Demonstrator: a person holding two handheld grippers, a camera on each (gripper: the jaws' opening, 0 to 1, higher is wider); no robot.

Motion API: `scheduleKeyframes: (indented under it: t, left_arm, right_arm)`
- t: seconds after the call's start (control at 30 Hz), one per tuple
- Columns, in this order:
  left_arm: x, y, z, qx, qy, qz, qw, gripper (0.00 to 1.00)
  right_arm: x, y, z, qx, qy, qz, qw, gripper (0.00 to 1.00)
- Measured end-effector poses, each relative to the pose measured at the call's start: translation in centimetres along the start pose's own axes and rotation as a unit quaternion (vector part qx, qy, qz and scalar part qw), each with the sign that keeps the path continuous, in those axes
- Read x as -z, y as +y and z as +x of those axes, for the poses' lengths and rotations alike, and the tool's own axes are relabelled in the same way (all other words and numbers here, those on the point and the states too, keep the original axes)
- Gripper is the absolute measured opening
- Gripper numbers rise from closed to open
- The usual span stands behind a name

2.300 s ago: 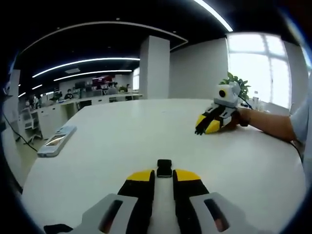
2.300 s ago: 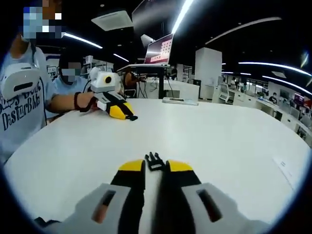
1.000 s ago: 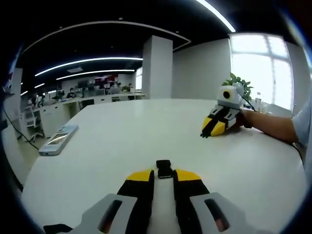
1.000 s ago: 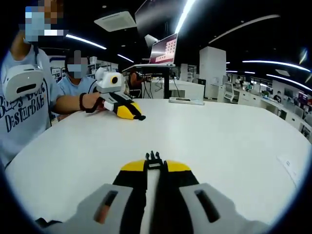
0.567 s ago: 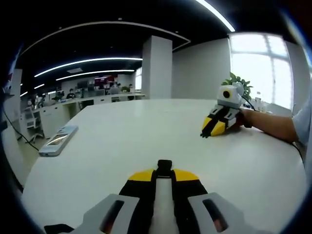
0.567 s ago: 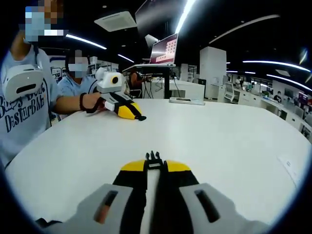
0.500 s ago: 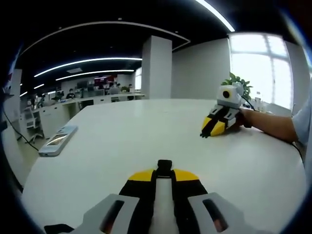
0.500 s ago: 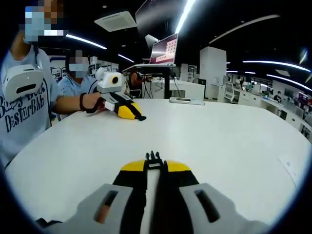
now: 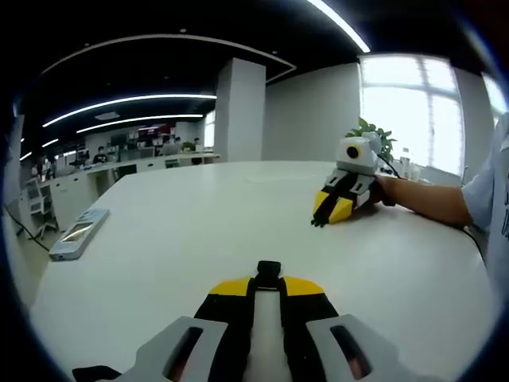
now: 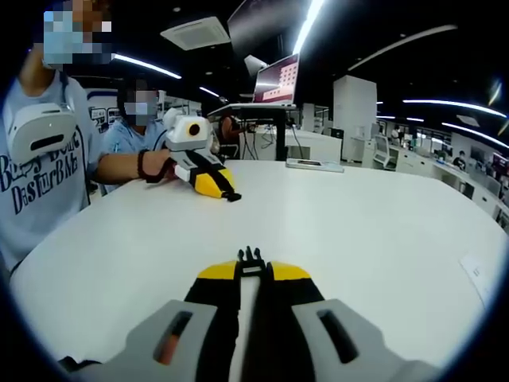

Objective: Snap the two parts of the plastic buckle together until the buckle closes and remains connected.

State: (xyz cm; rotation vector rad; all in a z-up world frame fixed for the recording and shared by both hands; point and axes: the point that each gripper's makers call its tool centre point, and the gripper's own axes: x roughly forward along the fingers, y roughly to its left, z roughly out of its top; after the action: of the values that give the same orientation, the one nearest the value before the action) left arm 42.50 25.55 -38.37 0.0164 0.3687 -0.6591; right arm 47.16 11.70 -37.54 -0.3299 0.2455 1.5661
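Observation:
On the white table (image 9: 199, 215), my left gripper (image 9: 268, 283) has its yellow-tipped jaws shut on the black socket half of the buckle (image 9: 269, 271), which sticks out past the tips. My right gripper (image 10: 253, 271) is shut on the black pronged half of the buckle (image 10: 251, 257), prongs pointing forward. In the left gripper view the right gripper (image 9: 337, 200) sits far across the table, held by a person's hand (image 9: 390, 191). Seen from the right gripper view, the left gripper (image 10: 208, 180) rests at the table's far left side.
A grey handset (image 9: 76, 234) lies near the table's left edge. A potted plant (image 9: 375, 137) stands behind the far gripper. A flat device (image 10: 314, 165) and a paper slip (image 10: 476, 271) lie on the table. Two people (image 10: 48, 159) sit at its left side.
My left gripper closed on the socket half, which had lain just beyond its tips. The right gripper stayed shut on the pronged half. Both cameras have shifted slightly.

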Motion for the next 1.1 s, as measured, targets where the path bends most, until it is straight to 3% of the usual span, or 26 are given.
scheduleKeyframes:
  t: [0.4, 0.57, 1.1]
  left_arm:
    - [0.3, -2.5, 0.0, 0.060, 0.004, 0.018, 0.9980, 0.12]
    - [0.4, -3.1, 0.1, 0.079, 0.005, 0.026, 0.9965, 0.12]
    - [0.6, -4.8, -0.1, 0.123, 0.010, 0.040, 0.9915, 0.12]
  right_arm:
    - [-0.9, 0.9, 0.6, -0.031, -0.013, 0.004, 0.9994, 0.13]
    - [-0.8, 1.0, 1.2, -0.029, 0.001, -0.008, 0.9996, 0.13]
    - [-2.8, 4.7, 4.5, -0.080, -0.006, -0.030, 0.9963, 0.13]
